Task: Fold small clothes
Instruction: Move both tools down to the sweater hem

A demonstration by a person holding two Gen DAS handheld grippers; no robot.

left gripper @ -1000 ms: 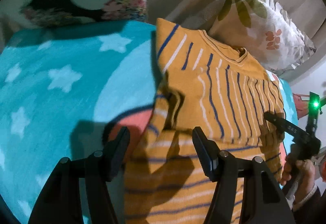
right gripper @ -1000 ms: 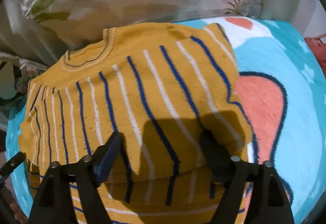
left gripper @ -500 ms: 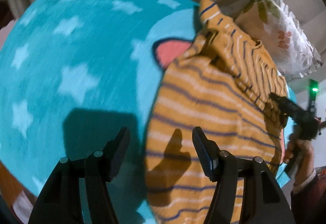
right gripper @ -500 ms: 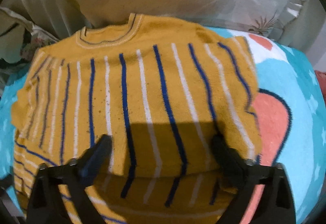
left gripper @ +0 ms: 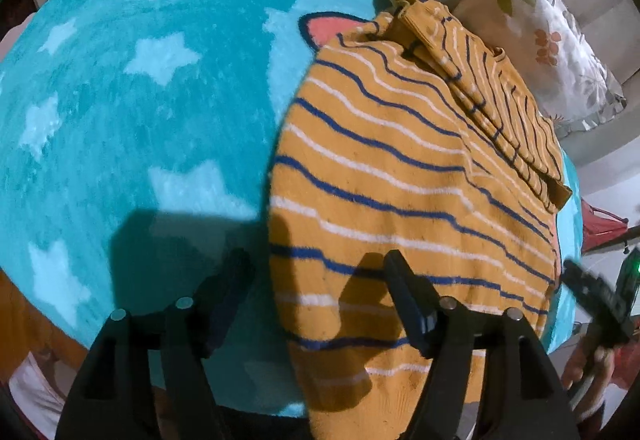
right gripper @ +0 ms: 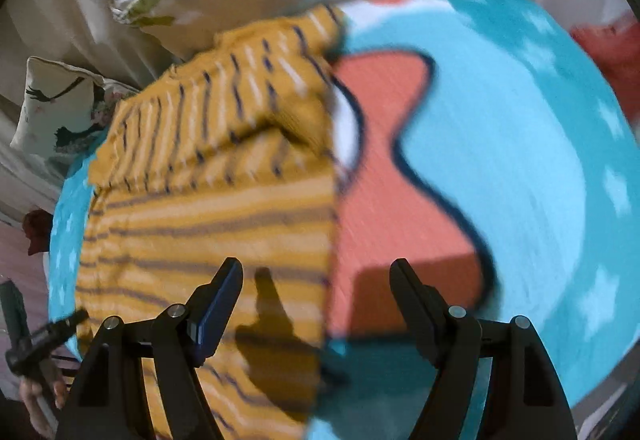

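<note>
A mustard sweater [left gripper: 400,179] with blue and white stripes lies flat on a teal star blanket [left gripper: 140,99], its upper part folded down over the body. My left gripper [left gripper: 316,280] hovers over the sweater's left edge near the hem. Its jaws are opening and the pads press on nothing. In the blurred right wrist view the sweater [right gripper: 208,224] fills the left half. My right gripper [right gripper: 316,276] straddles its right edge above the coral patch [right gripper: 400,199]. Its jaws are closing but still stand apart, gripping nothing. Each gripper also shows in the other's view, the right gripper [left gripper: 592,292] and the left gripper [right gripper: 44,332].
A leaf-print pillow [left gripper: 540,39] lies behind the sweater's neck end, and a second cushion [right gripper: 60,107] sits beside it. Something red [right gripper: 608,51] lies off the blanket's right side. The blanket [right gripper: 520,159] stretches bare to the left and right of the sweater.
Both grippers pulled back from the folded top toward the hem. The left one now sits over the sweater's left edge, the right swung to the right edge and its jaws narrowed.
</note>
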